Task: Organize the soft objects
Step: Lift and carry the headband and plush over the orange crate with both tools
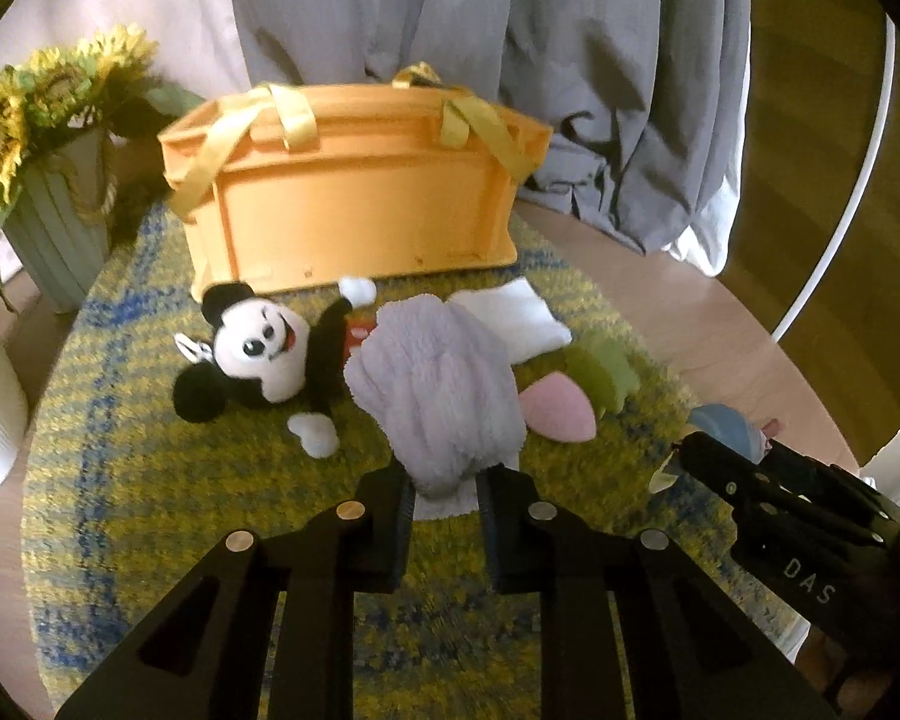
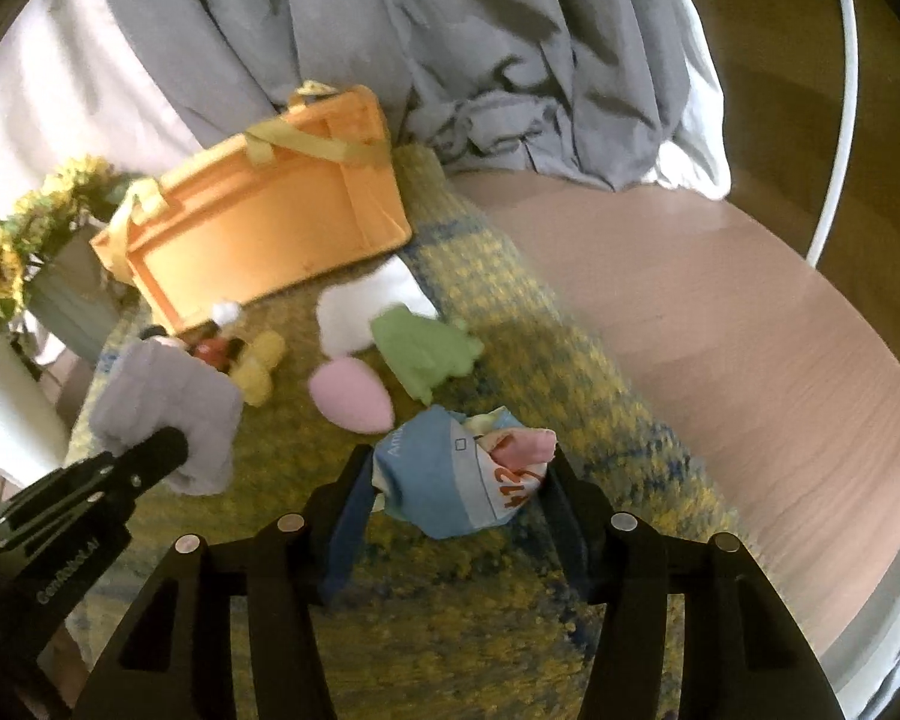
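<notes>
left gripper (image 1: 444,495): clamped on fluffy lavender cloth (image 1: 432,384), lifted above the rug (image 1: 150,480)
mouse plush (image 1: 258,348): beside the cloth, don't snag it
orange bin (image 1: 354,198): likely drop spot, behind the toys; clear its rim
right gripper (image 2: 459,495): pinching blue printed fabric bundle (image 2: 450,480); keep squeeze firm, soft things slip

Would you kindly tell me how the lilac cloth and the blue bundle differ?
The lilac cloth is plain and fluffy; the blue bundle is smooth and printed with orange numerals. The cloth is in the left claw, the bundle in the right claw. Both are soft and gripped above the rug.
</notes>
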{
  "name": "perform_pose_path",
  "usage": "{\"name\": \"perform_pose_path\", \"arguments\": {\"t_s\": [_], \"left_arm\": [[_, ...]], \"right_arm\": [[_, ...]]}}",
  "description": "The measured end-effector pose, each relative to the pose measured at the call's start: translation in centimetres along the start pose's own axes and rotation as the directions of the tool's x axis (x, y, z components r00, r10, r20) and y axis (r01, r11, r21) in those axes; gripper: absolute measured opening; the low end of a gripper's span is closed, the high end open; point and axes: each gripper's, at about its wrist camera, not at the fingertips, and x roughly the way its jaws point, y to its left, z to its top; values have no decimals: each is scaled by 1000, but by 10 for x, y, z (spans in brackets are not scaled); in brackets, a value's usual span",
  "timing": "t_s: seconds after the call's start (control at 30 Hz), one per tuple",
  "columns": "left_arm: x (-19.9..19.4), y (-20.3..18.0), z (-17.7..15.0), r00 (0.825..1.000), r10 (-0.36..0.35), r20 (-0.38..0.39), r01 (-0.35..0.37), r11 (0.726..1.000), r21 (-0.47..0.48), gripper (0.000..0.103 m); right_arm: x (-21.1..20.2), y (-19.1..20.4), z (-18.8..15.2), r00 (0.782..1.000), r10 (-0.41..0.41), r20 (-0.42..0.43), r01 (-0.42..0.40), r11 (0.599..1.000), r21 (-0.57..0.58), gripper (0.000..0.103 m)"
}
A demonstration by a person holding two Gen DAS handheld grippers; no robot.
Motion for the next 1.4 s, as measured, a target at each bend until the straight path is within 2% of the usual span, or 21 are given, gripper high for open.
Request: {"name": "perform_pose_path", "arguments": {"t_s": [0.37,0.67,1.1,1.4], "left_arm": [[-38,6,24,994,40,98,-38,999,-19,20],[-66,8,44,980,76,181,-72,997,-30,20],[-88,2,73,949,102,297,-92,995,-49,20],[-93,0,89,925,130,357,-110,991,-77,20]], "right_arm": [[-31,23,26,993,69,93,-65,997,-46,55],[-50,37,51,980,120,158,-105,989,-100,55],[-63,45,82,956,188,226,-155,975,-159,55],[-70,50,108,925,243,291,-189,961,-201,55]]}}
